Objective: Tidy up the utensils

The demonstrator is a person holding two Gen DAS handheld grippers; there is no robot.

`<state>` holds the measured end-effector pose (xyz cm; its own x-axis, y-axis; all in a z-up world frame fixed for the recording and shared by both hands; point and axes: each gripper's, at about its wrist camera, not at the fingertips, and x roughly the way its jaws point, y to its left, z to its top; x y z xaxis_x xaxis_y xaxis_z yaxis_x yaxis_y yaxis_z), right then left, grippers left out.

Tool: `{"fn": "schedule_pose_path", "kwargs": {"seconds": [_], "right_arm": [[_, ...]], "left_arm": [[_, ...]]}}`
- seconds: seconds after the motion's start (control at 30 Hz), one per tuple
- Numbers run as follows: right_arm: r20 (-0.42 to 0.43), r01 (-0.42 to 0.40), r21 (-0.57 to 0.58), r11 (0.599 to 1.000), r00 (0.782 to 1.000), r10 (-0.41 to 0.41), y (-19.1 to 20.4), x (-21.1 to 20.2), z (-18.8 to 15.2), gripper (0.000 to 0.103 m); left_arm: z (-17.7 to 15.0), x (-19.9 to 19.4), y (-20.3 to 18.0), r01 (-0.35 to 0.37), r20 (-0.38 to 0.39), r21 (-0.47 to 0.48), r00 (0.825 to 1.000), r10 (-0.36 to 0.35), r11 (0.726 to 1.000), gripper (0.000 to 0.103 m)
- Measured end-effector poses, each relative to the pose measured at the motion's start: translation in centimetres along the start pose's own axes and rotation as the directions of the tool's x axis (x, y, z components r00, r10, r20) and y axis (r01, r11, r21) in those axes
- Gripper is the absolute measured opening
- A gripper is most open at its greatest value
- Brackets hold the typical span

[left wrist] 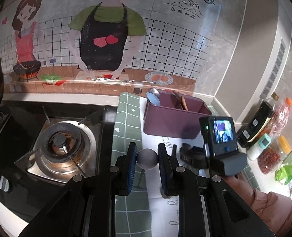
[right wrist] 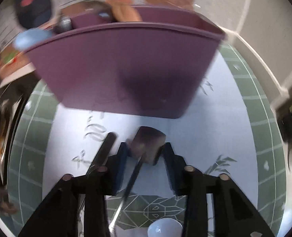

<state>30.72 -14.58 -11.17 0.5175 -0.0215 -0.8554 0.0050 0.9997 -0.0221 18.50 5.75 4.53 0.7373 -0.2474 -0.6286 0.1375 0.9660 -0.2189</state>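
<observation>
Utensils: a metal spoon sits between my left gripper pads, bowl up, seemingly lifted off the green mat.
Left tool: I judge it clamped on the spoon's neck, though the contact itself is hidden under the bowl.
Right tool: my right gripper has its jaws apart around a small dark spatula lying on the white sheet; the picture is blurred, so I cannot tell whether the pads touch its head.
Beside it: another dark handle lies just left of the right jaws, and a white spoon lies nearest the camera.
Purple organizer: stands just beyond both tools, against the wall, with a blue spoon and wooden pieces already inside.
Step in hand: picking up, I judge; part of the sorting is done and several pieces remain on the mat.
Next move: close the right jaws squarely on the spatula, lift clear of the near wall, then lower each piece into a compartment.
</observation>
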Motion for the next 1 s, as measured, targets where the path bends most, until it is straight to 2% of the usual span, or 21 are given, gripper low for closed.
{"fn": "schedule_pose_path", "kwargs": {"seconds": [0.13,0.23,0.4,0.57,0.6,0.63,0.8,0.9,0.97,1.0], "right_arm": [[0.044,0.013,-0.096,0.995,0.999,-0.009,-0.2,-1.0,-1.4,0.031],[0.065,-0.062,-0.102,0.993,0.995,0.069,-1.6,-2.3,-2.2,0.03],[0.158,-0.136,-0.114,0.984,0.976,0.153,-4.4,-6.4,-3.3,0.03],[0.241,-0.157,-0.128,0.979,0.953,0.185,-5.5,-10.2,-3.2,0.029],[0.268,-0.17,-0.131,0.977,0.943,0.2,-5.7,-11.2,-3.1,0.009],[0.282,-0.177,-0.132,0.975,0.937,0.208,-6.0,-12.0,-3.2,0.001],[0.378,-0.215,-0.139,0.967,0.89,0.253,-6.0,-16.0,-1.0,0.001],[0.376,-0.237,-0.127,0.963,0.887,0.268,-6.6,-16.7,0.1,0.001],[0.361,-0.209,-0.133,0.969,0.9,0.244,-7.0,-16.3,0.6,0.001],[0.324,-0.196,-0.14,0.971,0.917,0.232,-7.1,-15.4,0.9,0.001]], "left_arm": [[0.1,0.1,0.1,0.012,-0.015,-0.012,1.0,-0.012,1.0,0.022],[0.1,0.4,-0.2,0.012,-0.022,-0.005,1.0,-0.012,1.0,0.022],[0.3,0.9,-1.0,0.038,-0.028,0.01,0.999,-0.037,0.999,0.022],[1.0,1.1,-2.2,0.071,-0.015,0.024,0.997,-0.071,0.997,0.022],[1.4,1.0,-2.4,0.08,-0.008,0.027,0.997,-0.08,0.996,0.022],[1.7,1.1,-2.6,0.086,-0.003,0.028,0.996,-0.086,0.996,0.022],[4.9,0.7,-3.9,0.108,0.055,0.052,0.992,-0.11,0.993,0.022],[5.7,0.6,-4.2,0.11,0.073,0.057,0.991,-0.114,0.992,0.022],[5.8,0.8,-4.1,0.104,0.07,0.057,0.992,-0.108,0.993,0.022],[5.8,0.9,-4.0,0.102,0.067,0.054,0.992,-0.106,0.993,0.022]]}}
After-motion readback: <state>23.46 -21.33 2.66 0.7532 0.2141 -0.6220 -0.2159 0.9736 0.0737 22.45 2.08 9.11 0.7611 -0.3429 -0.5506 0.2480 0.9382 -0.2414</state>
